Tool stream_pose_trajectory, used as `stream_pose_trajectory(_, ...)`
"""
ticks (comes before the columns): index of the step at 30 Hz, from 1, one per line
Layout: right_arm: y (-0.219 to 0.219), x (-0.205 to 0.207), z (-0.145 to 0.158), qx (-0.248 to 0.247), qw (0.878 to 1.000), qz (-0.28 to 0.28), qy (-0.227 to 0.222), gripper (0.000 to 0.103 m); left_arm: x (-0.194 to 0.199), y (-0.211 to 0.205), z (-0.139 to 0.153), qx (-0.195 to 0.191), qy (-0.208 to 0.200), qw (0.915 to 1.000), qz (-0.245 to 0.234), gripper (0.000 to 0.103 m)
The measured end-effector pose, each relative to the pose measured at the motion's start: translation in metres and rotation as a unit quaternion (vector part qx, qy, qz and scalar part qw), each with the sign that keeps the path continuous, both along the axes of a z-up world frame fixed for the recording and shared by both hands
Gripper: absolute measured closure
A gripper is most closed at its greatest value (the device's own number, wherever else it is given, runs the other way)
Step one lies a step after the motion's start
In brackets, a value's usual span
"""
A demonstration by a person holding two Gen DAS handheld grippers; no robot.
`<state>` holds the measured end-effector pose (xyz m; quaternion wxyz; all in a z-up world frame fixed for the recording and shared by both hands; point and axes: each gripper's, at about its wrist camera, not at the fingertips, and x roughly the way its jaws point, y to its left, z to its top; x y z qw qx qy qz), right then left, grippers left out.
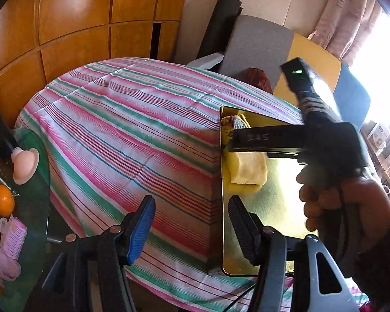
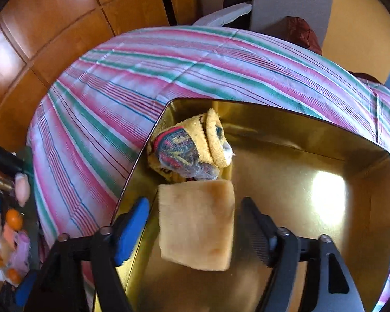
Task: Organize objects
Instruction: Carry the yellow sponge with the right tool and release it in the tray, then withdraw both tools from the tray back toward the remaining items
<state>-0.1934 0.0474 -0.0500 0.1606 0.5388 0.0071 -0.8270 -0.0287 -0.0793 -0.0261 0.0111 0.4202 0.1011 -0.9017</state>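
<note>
While your right gripper (image 2: 195,223) hangs over the gold tray (image 2: 325,247), its fingers stand apart either side of the folded yellow cloth (image 2: 196,227), not pinching it; cloth lies in tray beside the rolled sock bundle (image 2: 189,148). Your left gripper (image 1: 192,230) gapes empty above the striped tablecloth (image 1: 122,119)

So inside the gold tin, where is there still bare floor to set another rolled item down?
The gold tin is bare across its right half, from the pale folded cloth to the right wall. The left side is crowded: the yellow sock bundle fills the far left corner, with the cloth right in front of it. The open right gripper straddles the cloth.
</note>
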Motion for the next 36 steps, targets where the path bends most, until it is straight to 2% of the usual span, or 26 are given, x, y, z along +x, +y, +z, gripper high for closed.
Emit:
stream_pose_trajectory(6,0.026,0.016,0.016,-0.033,0.999,-0.016,0.01,0.019,0.001,0.005,0.004,-0.007,0.005,1.0,-0.003,0.044)
stream_pose_trajectory(18,0.103,0.084,0.049,-0.035,0.996,-0.051,0.057,0.014,0.011,0.031,0.017,-0.02,0.019,0.9989,-0.038,0.044)
stream_pose_trajectory(26,0.163,0.135,0.061,-0.007,0.993,-0.069,0.094,0.013,0.017,0.06,0.028,-0.037,0.029,0.9963,-0.072,0.044)
stream_pose_trajectory(36,0.257,0.171,0.063,0.03,0.983,-0.141,0.11,0.013,0.019,0.095,0.039,-0.055,0.041,0.9915,-0.111,0.044)
